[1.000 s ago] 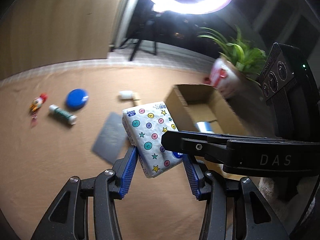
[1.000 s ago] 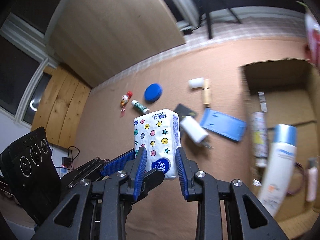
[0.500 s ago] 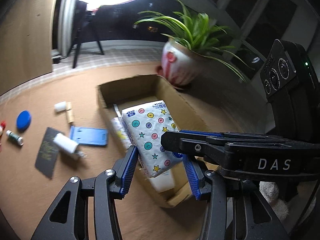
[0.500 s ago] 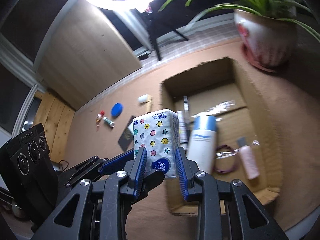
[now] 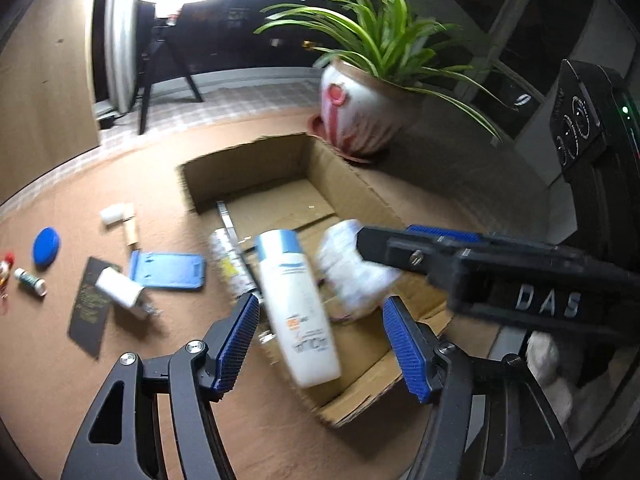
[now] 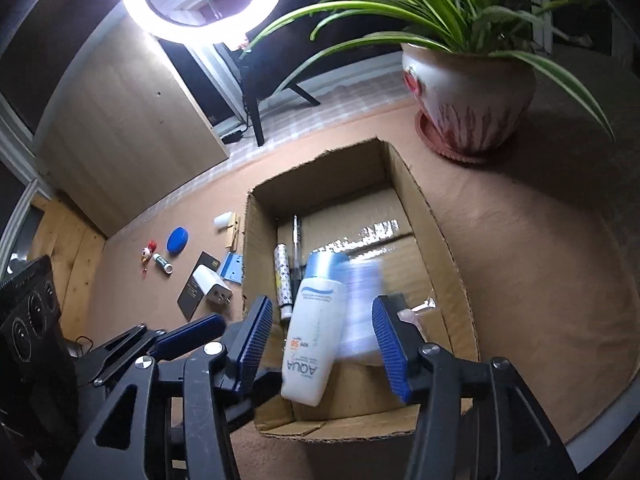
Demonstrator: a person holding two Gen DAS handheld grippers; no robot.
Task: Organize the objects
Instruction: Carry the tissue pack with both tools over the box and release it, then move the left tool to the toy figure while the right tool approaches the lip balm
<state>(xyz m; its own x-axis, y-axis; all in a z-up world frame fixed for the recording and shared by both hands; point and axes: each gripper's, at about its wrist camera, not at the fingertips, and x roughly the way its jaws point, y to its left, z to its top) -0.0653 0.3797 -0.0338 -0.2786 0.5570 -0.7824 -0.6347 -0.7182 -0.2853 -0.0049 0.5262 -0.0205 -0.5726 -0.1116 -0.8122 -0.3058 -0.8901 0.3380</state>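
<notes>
An open cardboard box (image 5: 352, 184) (image 6: 432, 216) sits on the brown floor. Inside lie a white lotion bottle (image 5: 298, 304) (image 6: 312, 340) with a blue cap, a slim patterned tube (image 6: 282, 280) and a pen. The white tissue pack (image 5: 352, 268) (image 6: 360, 312) is a blur, free inside the box beside the bottle. My left gripper (image 5: 320, 344) is open and empty above the box's near end. My right gripper (image 6: 320, 344) is open and empty over the same spot; its arm crosses the left wrist view on the right.
A potted plant (image 5: 360, 112) (image 6: 468, 96) stands behind the box. Left of the box lie a blue holder (image 5: 168, 270), a white charger (image 5: 118, 288) on a black card, a blue lid (image 5: 46, 240), a small tube, a toy figure and a wooden piece. A ring light (image 6: 204, 0) is behind.
Both grippers carried the tissue pack over the box, then opened. The pack has dropped out of the jaws into the box.
</notes>
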